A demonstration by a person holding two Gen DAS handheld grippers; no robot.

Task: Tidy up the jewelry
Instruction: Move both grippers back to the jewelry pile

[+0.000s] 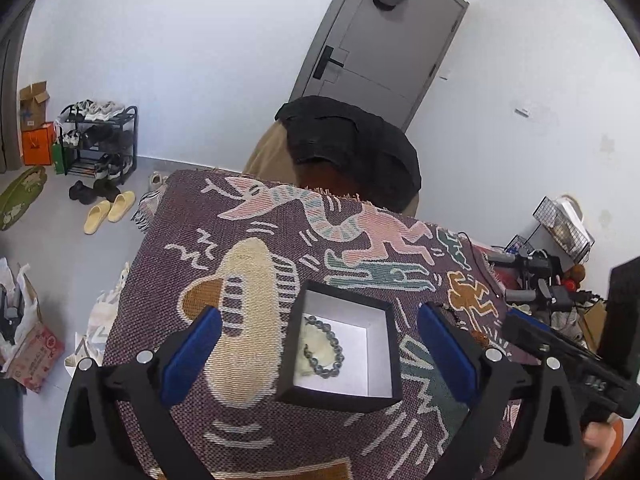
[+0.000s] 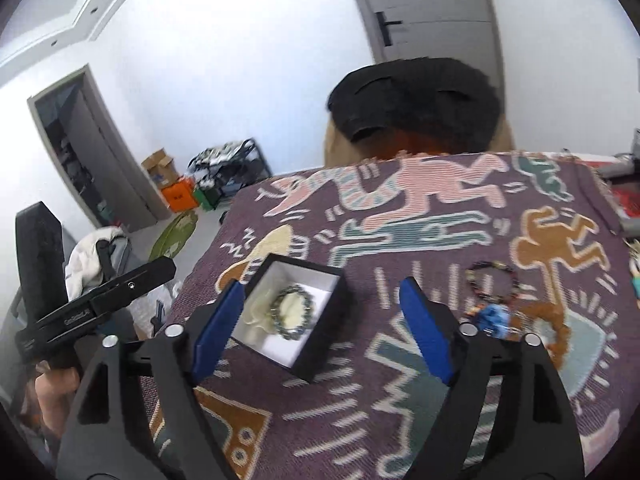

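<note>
A small open black box [image 1: 340, 344] with a white lining sits on the patterned cloth. A grey-blue bead bracelet [image 1: 326, 348] lies in it on a cream pad. My left gripper [image 1: 320, 328] is open and empty, its blue pads either side of the box. In the right wrist view the same box [image 2: 292, 312] holds the bracelet [image 2: 290, 312]. My right gripper [image 2: 320, 312] is open and empty over the box's right side. A dark multicoloured bead bracelet [image 2: 494, 280] with a blue charm [image 2: 494, 318] lies on the cloth to the right.
The patterned woven cloth [image 1: 256, 240] covers the table. A chair with a black garment [image 1: 352, 144] stands behind its far edge. A cluttered side area with wire baskets [image 1: 564, 220] lies at the right. A shoe rack [image 1: 100, 140] and boxes stand on the floor at left.
</note>
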